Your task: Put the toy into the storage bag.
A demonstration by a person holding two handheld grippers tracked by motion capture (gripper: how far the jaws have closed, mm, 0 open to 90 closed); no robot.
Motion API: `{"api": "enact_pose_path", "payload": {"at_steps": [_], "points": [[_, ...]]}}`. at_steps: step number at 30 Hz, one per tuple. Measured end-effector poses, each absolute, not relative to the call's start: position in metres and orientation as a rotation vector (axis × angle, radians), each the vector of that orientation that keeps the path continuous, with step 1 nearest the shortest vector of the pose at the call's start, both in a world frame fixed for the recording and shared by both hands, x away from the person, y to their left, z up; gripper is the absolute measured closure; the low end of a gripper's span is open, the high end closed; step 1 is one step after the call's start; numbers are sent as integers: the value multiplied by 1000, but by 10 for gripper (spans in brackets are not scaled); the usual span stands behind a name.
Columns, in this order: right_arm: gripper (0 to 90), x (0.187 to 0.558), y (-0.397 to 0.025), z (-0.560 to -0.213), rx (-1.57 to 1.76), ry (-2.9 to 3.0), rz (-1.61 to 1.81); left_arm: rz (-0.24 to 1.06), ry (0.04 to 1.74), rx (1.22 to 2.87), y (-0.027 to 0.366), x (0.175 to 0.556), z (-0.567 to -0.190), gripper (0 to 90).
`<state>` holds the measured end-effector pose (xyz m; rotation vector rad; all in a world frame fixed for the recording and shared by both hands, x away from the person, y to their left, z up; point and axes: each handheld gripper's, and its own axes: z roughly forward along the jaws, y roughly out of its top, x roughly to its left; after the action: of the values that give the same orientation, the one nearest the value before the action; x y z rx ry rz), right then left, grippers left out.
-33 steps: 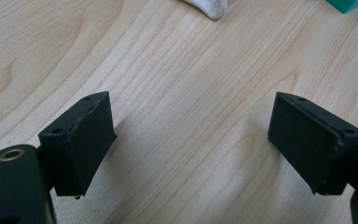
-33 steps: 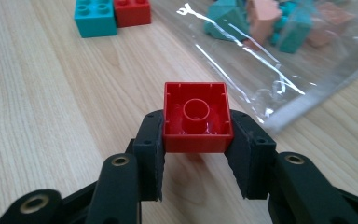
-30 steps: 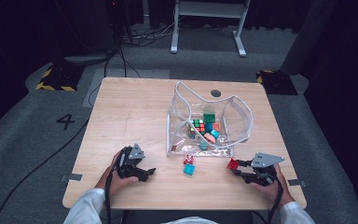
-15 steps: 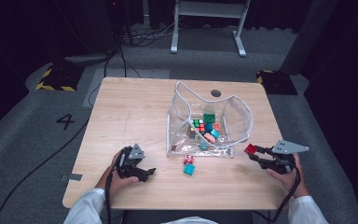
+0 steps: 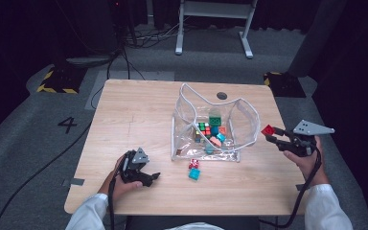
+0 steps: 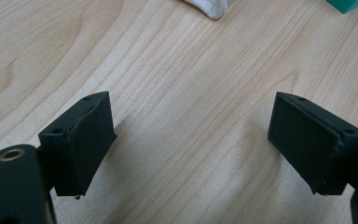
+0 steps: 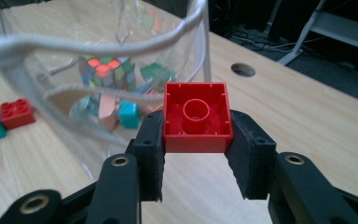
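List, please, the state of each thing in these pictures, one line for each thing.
Right gripper: shut on red block, held above the table.
Left gripper: open, empty, low over the table.
Clear bag: open at the top, toys inside.
Small red block and teal block: lying outside the bag.

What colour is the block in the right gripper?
Red block; clearest in the right gripper view.

Right claw (image 5: pixel 271 132) holds a red block (image 5: pixel 268 130) above the tabletop (image 5: pixel 139 110), just right of the clear bag (image 5: pixel 242 120). Left claw (image 5: pixel 152 177) rests low near the front edge. Red brick (image 5: pixel 194 164) and teal brick (image 5: pixel 194 174) lie touching before the bag.
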<state>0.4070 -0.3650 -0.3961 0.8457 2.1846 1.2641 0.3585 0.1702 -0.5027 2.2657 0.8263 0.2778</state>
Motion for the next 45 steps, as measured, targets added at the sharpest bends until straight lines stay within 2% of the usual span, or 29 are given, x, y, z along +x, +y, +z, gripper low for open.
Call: {"api": "enact_pose_path", "payload": {"at_steps": [12,24,37,45], "points": [[592,429,-354,-341,795,2125,1256,281,826,2266,170,359,-503,144],[592,446,-328,-318,764,2143,1245,283,828,2264,170,359,-503,143],[591,449,-285,-319,618,2243,1327,282,828,2264,170,359,-503,141],[591,448,-261,-331,509,2387,1229,282,829,2264,170,359,-503,142]]}}
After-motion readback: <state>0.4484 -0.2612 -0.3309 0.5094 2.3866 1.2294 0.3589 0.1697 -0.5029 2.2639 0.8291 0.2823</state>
